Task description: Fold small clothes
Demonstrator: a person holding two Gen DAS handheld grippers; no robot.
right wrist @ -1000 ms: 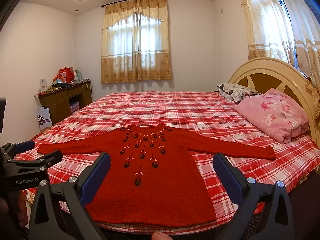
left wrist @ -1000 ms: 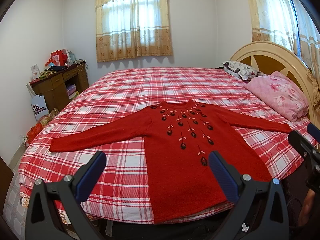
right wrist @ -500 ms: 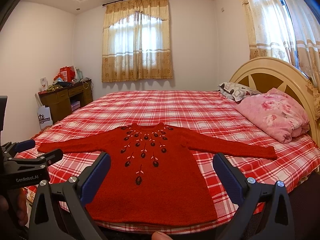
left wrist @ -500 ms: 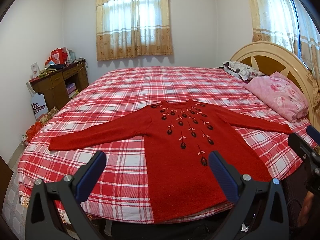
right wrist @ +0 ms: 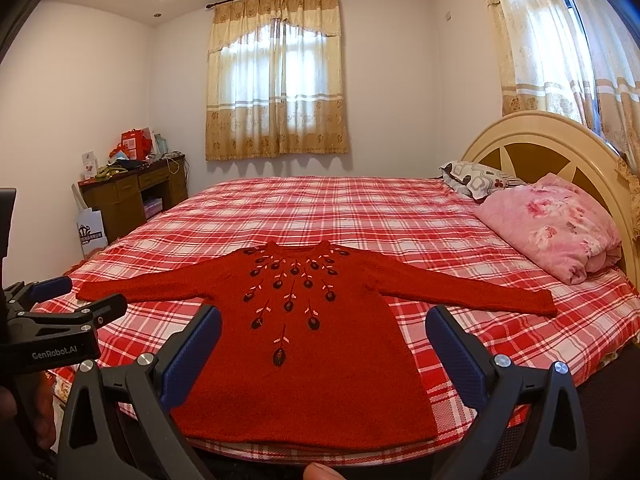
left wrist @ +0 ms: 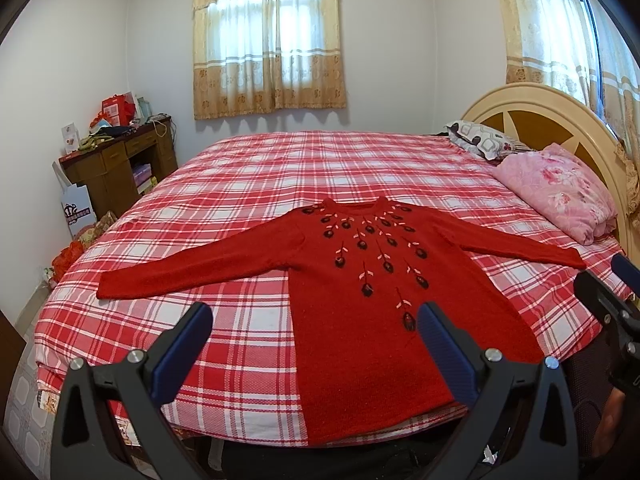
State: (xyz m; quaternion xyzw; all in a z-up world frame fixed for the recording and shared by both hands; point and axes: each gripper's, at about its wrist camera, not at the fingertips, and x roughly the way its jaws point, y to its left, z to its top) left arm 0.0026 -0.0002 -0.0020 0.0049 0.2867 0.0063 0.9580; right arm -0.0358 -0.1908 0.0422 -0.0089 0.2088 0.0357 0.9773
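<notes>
A red knitted sweater (left wrist: 360,320) (right wrist: 304,340) with dark embroidered flowers lies flat and face up on the checked bed, both sleeves spread wide, hem at the near edge. My left gripper (left wrist: 314,318) hovers open above the hem's left part, with nothing between its blue pads. My right gripper (right wrist: 322,322) is open too, held over the sweater's lower body without touching it. Each gripper shows at the edge of the other's view: the right one (left wrist: 612,292) and the left one (right wrist: 72,294).
The red-and-white checked bed (left wrist: 320,168) fills the room's middle. A pink floral quilt (left wrist: 560,196) and a patterned pillow (left wrist: 480,142) lie by the round headboard (left wrist: 536,108) on the right. A wooden desk (left wrist: 120,160) with clutter stands at the left wall.
Both grippers stay open and almost still. The views have only shifted slightly; the sweater has not moved.
</notes>
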